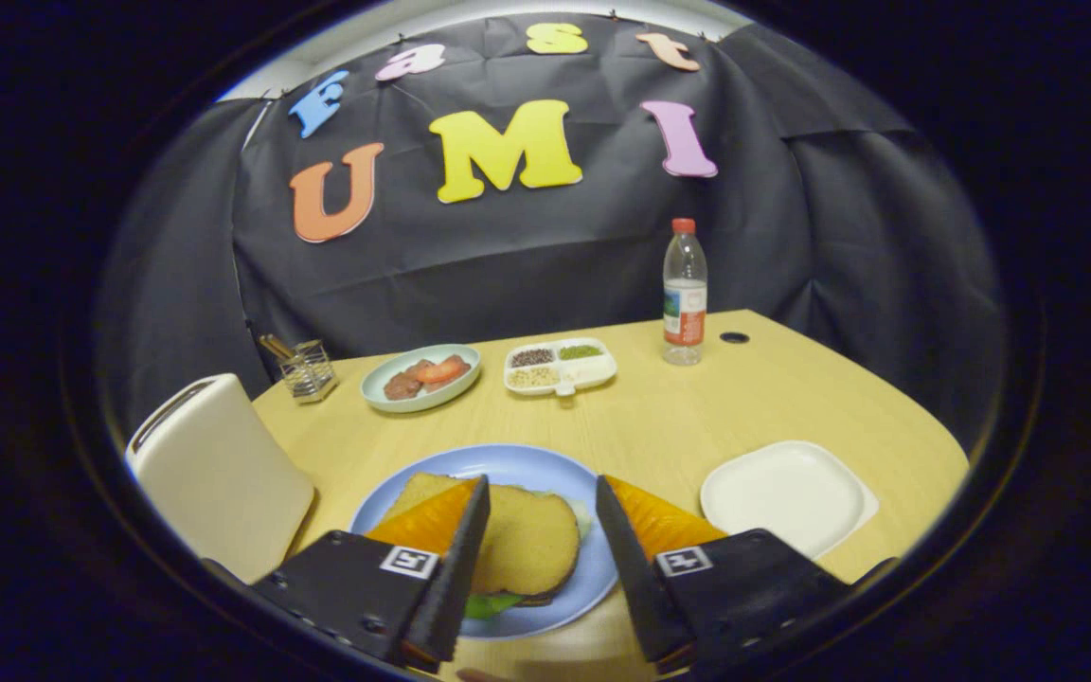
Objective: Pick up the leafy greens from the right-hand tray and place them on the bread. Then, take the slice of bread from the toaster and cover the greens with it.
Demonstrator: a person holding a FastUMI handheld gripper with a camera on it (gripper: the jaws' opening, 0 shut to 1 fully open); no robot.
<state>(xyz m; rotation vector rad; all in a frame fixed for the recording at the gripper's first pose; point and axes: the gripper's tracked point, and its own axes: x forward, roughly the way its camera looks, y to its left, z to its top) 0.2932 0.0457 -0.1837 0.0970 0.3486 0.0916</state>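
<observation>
Gripper view: the gripper (541,540) sits at the bottom centre of the frame with its two fingers spread apart and nothing between them but air; below the gap, on the blue plate (508,464), lies the top slice of bread (527,540), browned at the crust and laid over the leafy greens (491,604), which peep out as a green edge at its lower side, with a paler bit at its right; a second slice seems to lie beneath, its corner showing at the upper left of the stack. The white tray (782,493) at lower right holds nothing; the toaster (214,469) stands at lower left. The stack looks built, so the chief risk, I judge, is a finger catching the top slice on the way out and dragging it off the greens; the fingers flank it closely.
</observation>
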